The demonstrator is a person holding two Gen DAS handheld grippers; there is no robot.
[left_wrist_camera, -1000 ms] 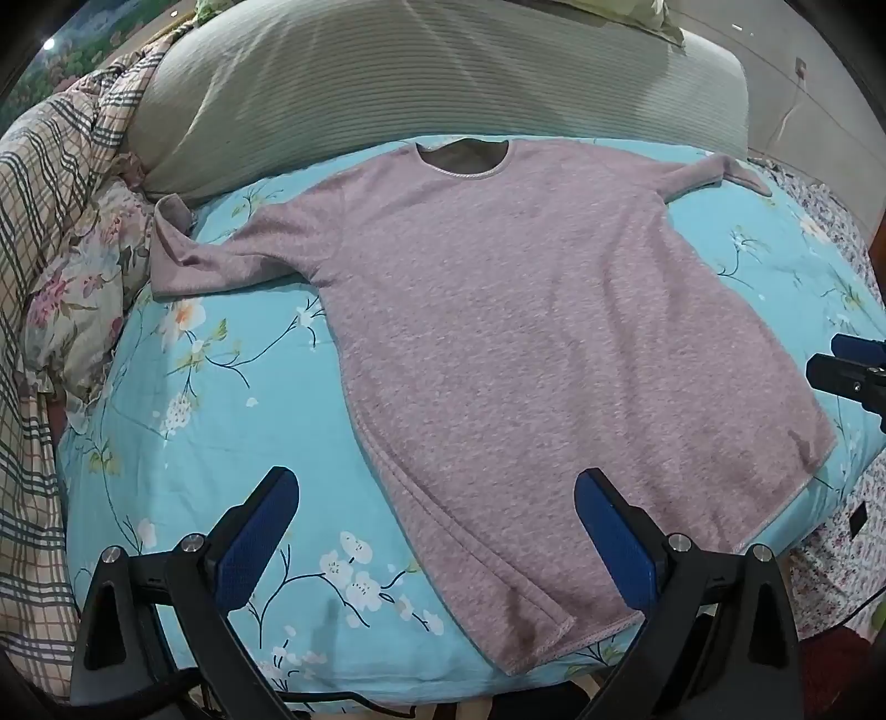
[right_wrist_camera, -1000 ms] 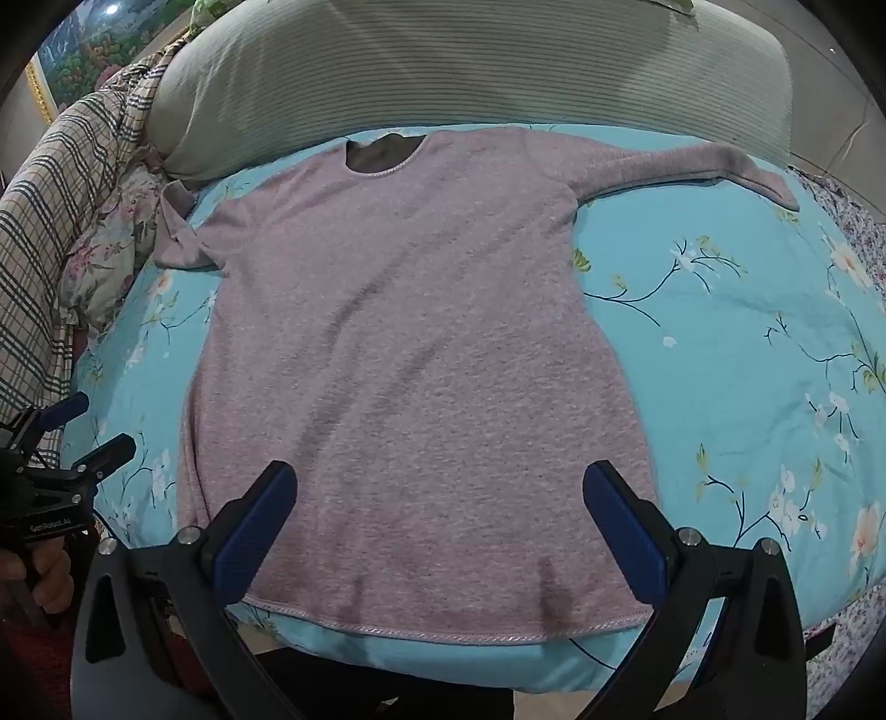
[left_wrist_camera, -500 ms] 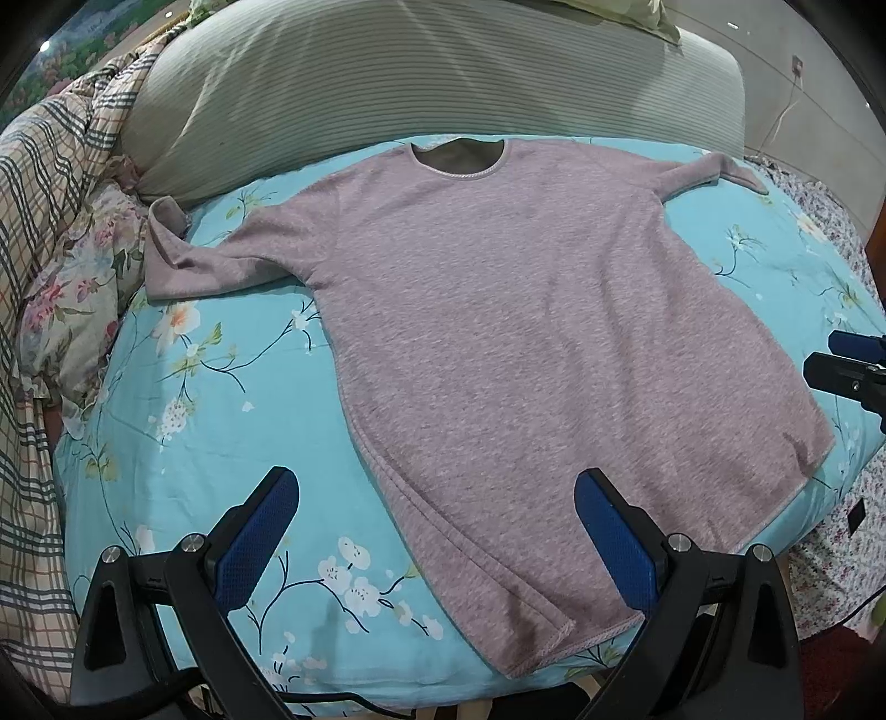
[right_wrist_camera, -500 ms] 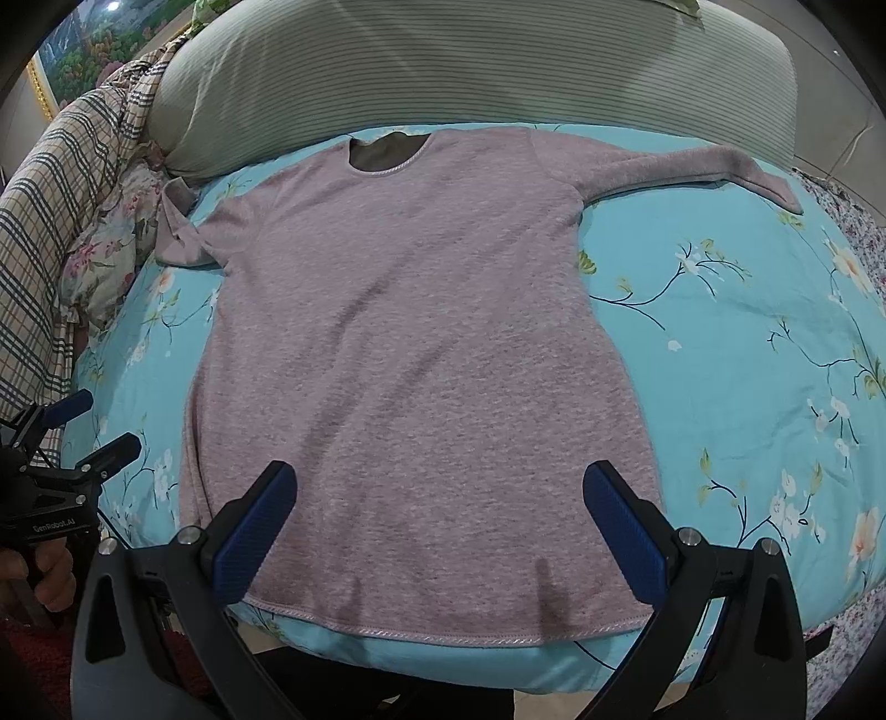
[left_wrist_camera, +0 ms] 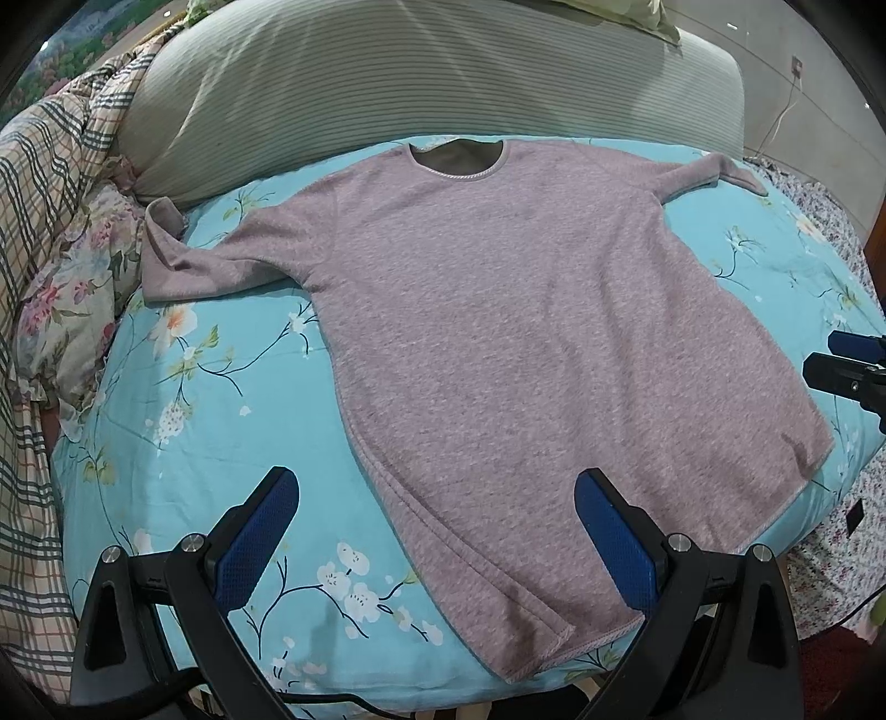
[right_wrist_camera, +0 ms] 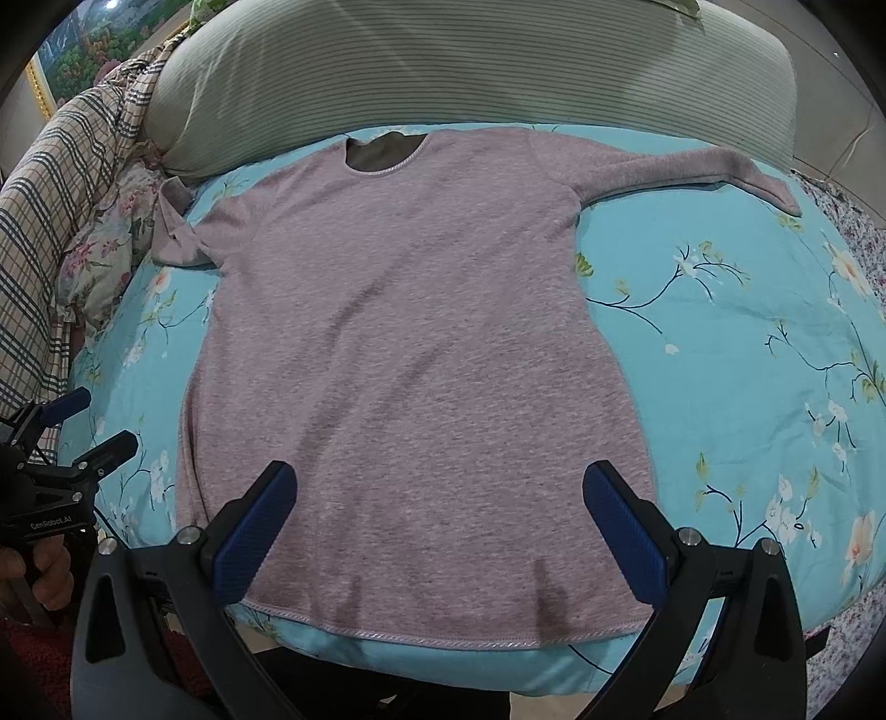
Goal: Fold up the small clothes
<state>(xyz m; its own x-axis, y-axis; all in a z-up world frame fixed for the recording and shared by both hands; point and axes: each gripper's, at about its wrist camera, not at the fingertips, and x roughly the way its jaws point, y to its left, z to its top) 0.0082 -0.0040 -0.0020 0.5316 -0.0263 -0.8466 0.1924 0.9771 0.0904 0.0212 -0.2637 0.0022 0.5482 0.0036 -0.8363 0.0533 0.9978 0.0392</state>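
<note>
A turquoise bedspread (left_wrist_camera: 183,421) printed with white blossoms is covering the bed, and a long striped grey-green bolster (left_wrist_camera: 421,83) is lying across its far end. A plaid blanket (left_wrist_camera: 39,232) and a flowered pillow (left_wrist_camera: 72,288) are bunching up along the left edge, and a framed landscape picture (right_wrist_camera: 77,50) is hanging on the wall behind them.

A pink long-sleeved shirt (left_wrist_camera: 531,343) is lying flat and front-up on the bedspread. Its long axis is running from the near edge of the bed toward the bolster, with the neckline pointing away at the bolster and the hem lying at the near edge. One sleeve is stretching out to the right; the other is reaching left, its cuff curling up beside the flowered pillow.

The left gripper (left_wrist_camera: 437,531) is hovering over the near left corner of the hem, jaws spread wide and holding nothing. The right gripper (right_wrist_camera: 440,526) is hovering over the middle of the hem, jaws likewise wide apart and empty.
</note>
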